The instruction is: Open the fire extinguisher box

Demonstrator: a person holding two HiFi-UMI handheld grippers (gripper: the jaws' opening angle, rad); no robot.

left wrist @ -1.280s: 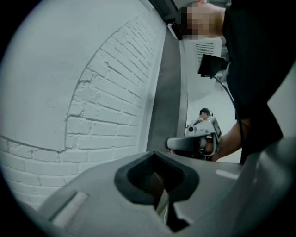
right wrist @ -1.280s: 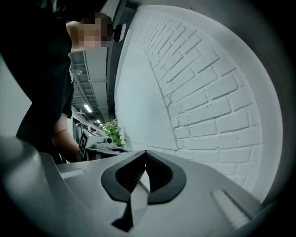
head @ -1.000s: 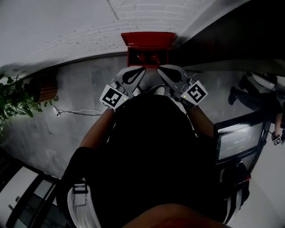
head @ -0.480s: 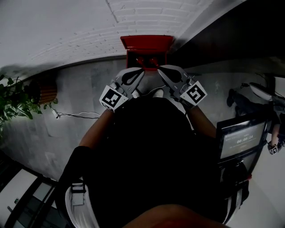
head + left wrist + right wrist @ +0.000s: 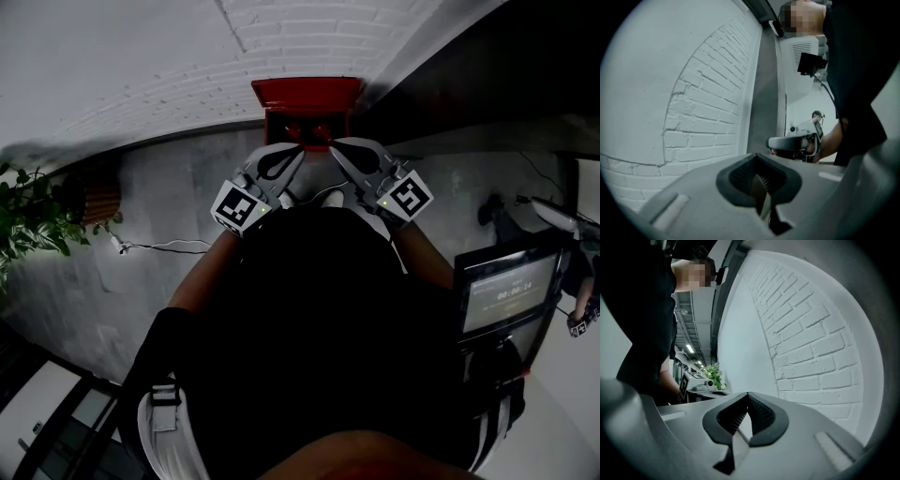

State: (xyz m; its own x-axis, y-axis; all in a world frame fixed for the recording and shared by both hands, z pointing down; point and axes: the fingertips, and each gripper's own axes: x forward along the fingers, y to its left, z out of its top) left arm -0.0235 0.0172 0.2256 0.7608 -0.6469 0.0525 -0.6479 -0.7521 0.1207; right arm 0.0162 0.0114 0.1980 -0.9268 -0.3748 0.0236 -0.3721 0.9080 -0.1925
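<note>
Left gripper (image 5: 298,150) and right gripper (image 5: 336,150): jaws of both pressed together, nothing between them, tips side by side. Beyond the tips, on the floor, is the red fire extinguisher box (image 5: 307,94), backed against the brick wall (image 5: 281,37); its lid looks raised. Risk: shut jaws cannot catch the lid, and a nudge could drop it.

- My head view was dim and underexposed, my torso (image 5: 309,319) nearly black.
- Both gripper views bent the bright brick wall (image 5: 811,348) strongly, with black vignetted corners.
</note>
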